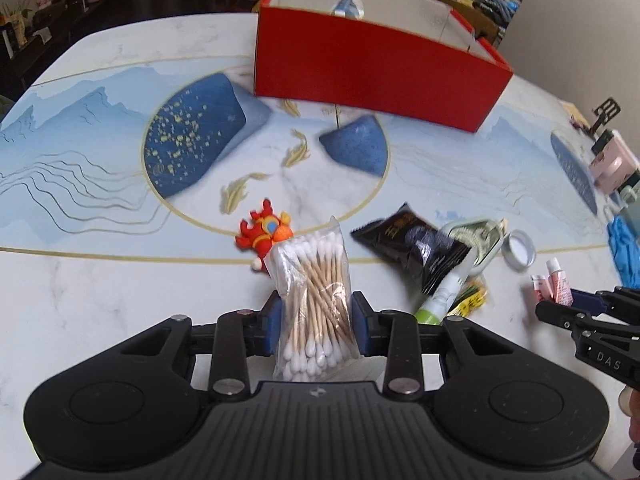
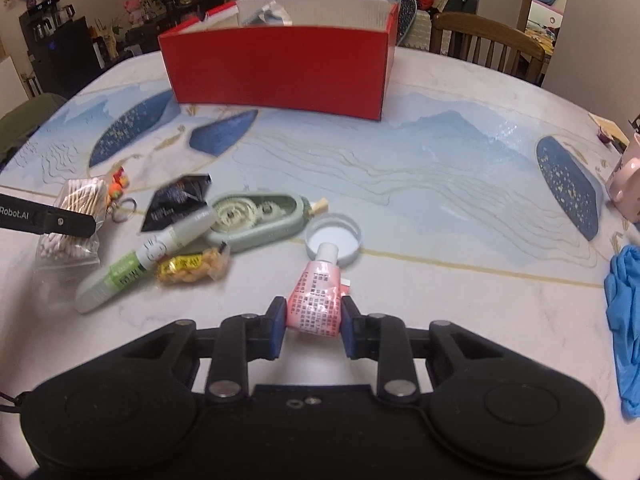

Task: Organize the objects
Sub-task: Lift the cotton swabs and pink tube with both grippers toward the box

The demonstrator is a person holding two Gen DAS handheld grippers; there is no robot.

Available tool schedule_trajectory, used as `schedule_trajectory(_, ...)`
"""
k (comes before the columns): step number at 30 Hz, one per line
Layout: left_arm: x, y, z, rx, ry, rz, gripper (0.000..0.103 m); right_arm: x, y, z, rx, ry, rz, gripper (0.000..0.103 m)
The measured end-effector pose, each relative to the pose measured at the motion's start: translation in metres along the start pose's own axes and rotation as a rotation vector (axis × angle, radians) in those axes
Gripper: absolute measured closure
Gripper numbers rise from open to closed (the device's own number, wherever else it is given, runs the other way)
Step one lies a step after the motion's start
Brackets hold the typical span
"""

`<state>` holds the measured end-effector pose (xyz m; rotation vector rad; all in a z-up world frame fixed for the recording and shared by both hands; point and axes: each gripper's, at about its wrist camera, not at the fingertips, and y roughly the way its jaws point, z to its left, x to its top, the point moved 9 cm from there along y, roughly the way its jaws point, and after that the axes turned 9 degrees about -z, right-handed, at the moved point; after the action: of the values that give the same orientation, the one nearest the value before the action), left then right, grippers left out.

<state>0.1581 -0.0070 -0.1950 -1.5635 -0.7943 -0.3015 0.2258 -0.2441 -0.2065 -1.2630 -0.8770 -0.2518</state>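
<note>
Left gripper [image 1: 316, 320] clamping cotton swab bag [image 1: 310, 300], its base lying hidden. Right gripper [image 2: 314, 320] pinching pink tube [image 2: 318, 300]. Red box [image 2: 280, 68] hiding contents; 1 bottle [image 1: 347, 4] showing.

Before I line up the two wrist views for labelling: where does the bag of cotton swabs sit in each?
Left wrist: bag of cotton swabs at bottom centre, clamped between the left gripper fingers.
Right wrist: the bag at far left, partly behind the left gripper's black finger.
Shared landmark: red box at the table's far side.
</note>
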Motion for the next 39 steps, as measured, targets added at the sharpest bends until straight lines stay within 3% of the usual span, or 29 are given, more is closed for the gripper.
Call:
schedule_trajectory(16, 0.053, -0.03, -0.033, -0.106, 0.026, -0.076, 0.069, 0.068, -0.022, 0.001, 0.086, 0.042, -0.106, 0.076)
schedule_trajectory(24, 0.084, -0.031, -0.047, -0.118, 0.036, -0.119, 0.069, 0.107, -0.024, 0.006, 0.145, 0.061, -0.145, 0.076)
schedule_trajectory(32, 0.127, -0.028, -0.056, -0.143, 0.079, -0.17, 0.069, 0.156, -0.025, 0.005, 0.141, 0.056, -0.208, 0.076)
schedule_trajectory(39, 0.166, -0.011, -0.06, -0.163, 0.119, -0.194, 0.069, 0.191, -0.009, 0.009, 0.074, -0.017, -0.247, 0.076)
